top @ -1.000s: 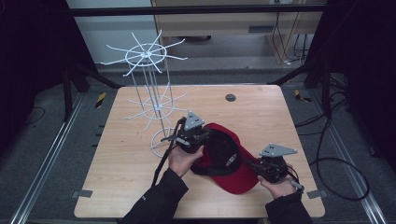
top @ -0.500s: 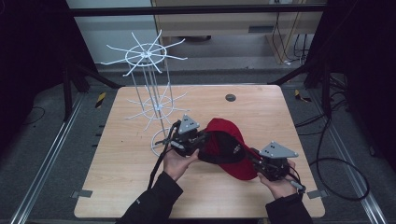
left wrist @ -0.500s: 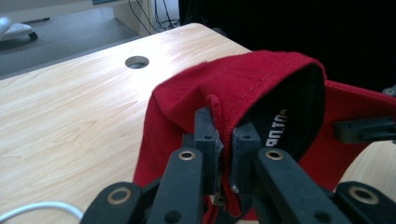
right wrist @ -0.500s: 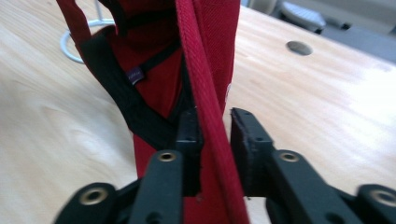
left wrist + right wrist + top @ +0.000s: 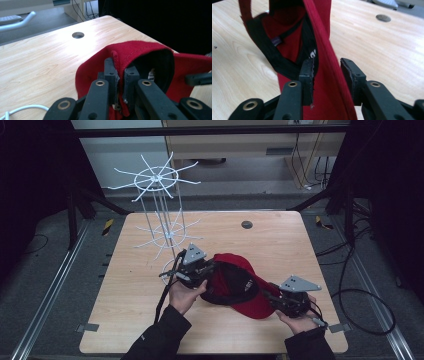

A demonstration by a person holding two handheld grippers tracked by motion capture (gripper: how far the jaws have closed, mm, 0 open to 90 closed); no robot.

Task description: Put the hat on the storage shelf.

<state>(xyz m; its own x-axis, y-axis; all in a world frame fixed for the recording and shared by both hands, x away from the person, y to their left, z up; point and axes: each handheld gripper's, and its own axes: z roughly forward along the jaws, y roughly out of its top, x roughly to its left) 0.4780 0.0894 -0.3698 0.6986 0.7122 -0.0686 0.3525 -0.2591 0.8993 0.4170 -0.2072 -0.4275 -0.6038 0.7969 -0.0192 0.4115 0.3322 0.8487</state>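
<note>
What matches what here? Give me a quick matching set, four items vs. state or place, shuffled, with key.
Items:
1. left gripper
2. right gripper
3. white wire rack
4. round cable hole

States/places:
A. stands at the table's far left
B. jaws apart around the brim of the red cap, just been opening
C. set in the tabletop near the far edge
D. clamped on the cap's back rim

Pairs: 1-D, 2-B, 3-A, 4-C
</note>
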